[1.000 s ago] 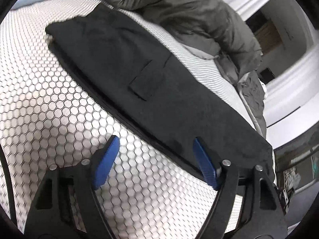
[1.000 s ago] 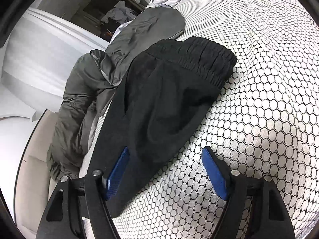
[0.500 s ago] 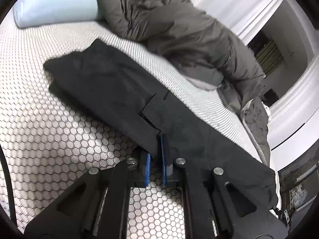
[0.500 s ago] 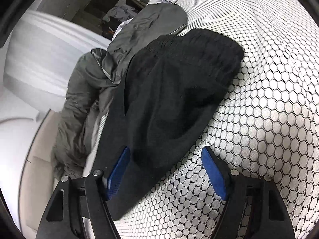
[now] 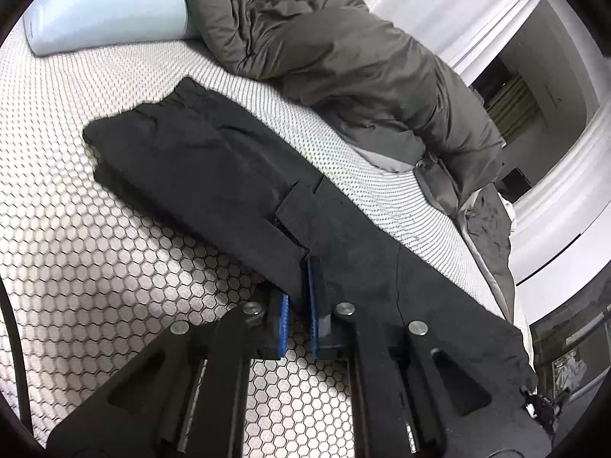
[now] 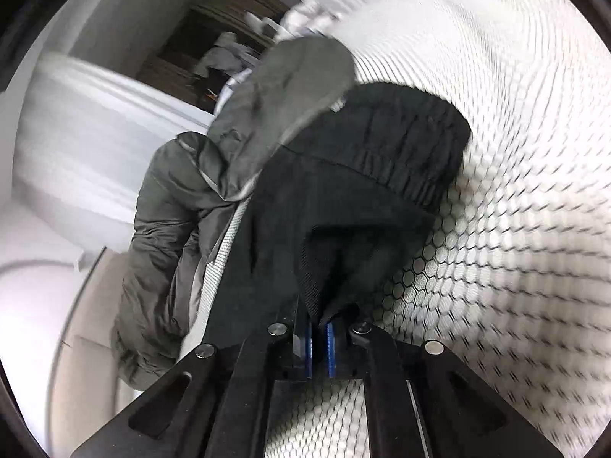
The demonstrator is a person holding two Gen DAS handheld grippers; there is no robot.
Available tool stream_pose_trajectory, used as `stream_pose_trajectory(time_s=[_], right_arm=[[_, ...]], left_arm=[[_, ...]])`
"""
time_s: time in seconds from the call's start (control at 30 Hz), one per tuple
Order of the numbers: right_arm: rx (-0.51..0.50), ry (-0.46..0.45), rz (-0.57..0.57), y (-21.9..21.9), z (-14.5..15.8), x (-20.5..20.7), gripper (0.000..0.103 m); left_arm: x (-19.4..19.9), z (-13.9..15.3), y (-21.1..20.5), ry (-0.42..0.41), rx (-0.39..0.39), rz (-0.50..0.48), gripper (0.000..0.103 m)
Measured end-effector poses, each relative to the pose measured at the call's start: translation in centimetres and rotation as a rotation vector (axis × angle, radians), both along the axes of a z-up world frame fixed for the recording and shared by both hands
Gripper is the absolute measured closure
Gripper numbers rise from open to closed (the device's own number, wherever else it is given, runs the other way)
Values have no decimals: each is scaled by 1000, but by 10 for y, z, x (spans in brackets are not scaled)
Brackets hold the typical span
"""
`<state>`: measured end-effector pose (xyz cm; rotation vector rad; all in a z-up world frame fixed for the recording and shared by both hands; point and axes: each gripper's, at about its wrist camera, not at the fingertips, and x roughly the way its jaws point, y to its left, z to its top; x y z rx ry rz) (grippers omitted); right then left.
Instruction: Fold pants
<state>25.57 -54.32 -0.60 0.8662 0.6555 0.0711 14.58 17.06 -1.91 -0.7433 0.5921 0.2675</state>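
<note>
Black pants [image 5: 214,175] lie stretched across a bed with a white honeycomb-pattern cover [image 5: 84,267], folded lengthwise, a flap pocket showing near the middle. My left gripper [image 5: 298,297] is shut on the near edge of the pants just below the pocket. In the right wrist view the pants [image 6: 343,221] show their gathered elastic waistband [image 6: 412,152] at the far end. My right gripper [image 6: 319,337] is shut on the near edge of the pants, and the cloth bunches up between its blue pads. This view is motion-blurred.
A rumpled grey duvet [image 5: 343,57] lies along the far side of the pants, also seen in the right wrist view [image 6: 183,206]. A pale blue pillow [image 5: 103,11] lies at the head. White walls and a dark doorway [image 5: 508,95] lie beyond the bed.
Both grippers were open a second ago. The left one closed on the pants edge first; the right one has now closed on the pants and is moving.
</note>
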Motion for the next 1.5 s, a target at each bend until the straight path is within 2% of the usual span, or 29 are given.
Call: stream_pose_trajectory(time_s=[0.07,0.13,0.23,0.3,0.37,0.4,0.43,0.47,0.53,0.6,0.7,0.8,0.87,0.9,0.93,1.0,1.03,1.1,1.17,1.23,1.3,1.4,1.5], right_arm=[[-46,-24,13,4,10,-14,99],[-35,-24,28,2,11,-32,99],[-16,-8,37,-5,4,-57,99],[-56,39,52,-3,-6,-67,98],[-91,102,59,-5,-17,-65,93],[-85,111,63,-7,-19,-65,90],[-60,104,68,-12,-20,-66,89],[-41,98,60,-17,-19,-68,84],[-10,81,17,-29,-15,-74,65],[0,50,-23,-39,-11,-81,56],[17,45,-83,-51,-11,-85,54],[46,39,-105,-57,-9,-87,51],[39,26,-130,-62,-8,-86,44],[42,22,-146,-63,-8,-85,38],[58,15,-155,-66,-11,-82,36],[118,20,-145,-73,-21,-74,36],[148,28,-148,-77,-28,-70,38],[146,27,-156,-78,-30,-67,49],[112,23,-147,-75,-27,-67,55],[35,29,-120,-70,-19,-65,66],[6,21,-111,-70,-13,-63,73],[4,32,-126,-81,-10,-66,75],[-93,74,-149,-82,-5,-68,74]], left_arm=[[-9,3,3,-14,-3,-2,97],[-24,3,8,-13,-23,-7,98],[-46,0,12,3,-29,-30,97],[-55,-6,12,40,-8,-39,95],[-60,-13,11,78,10,-35,88],[-65,-13,11,80,18,-24,86],[-68,-11,12,80,28,-16,79],[-72,-8,13,79,45,0,70],[-84,3,17,40,78,44,60],[-89,11,18,6,79,38,59],[-90,22,7,-44,75,-27,57],[-76,27,-18,-64,89,-122,40],[-63,28,-38,-57,101,-181,26],[-53,25,-52,-50,107,-236,25],[-45,23,-63,-41,116,-267,25],[-30,17,-83,-10,147,-320,24],[-19,10,-97,31,176,-373,24],[-2,-5,-114,119,230,-422,24],[8,-18,-122,190,277,-439,24],[11,-21,-124,204,302,-453,28],[11,-20,-121,202,289,-452,33],[8,-19,-112,192,248,-443,35],[2,-16,-108,181,231,-428,35]])
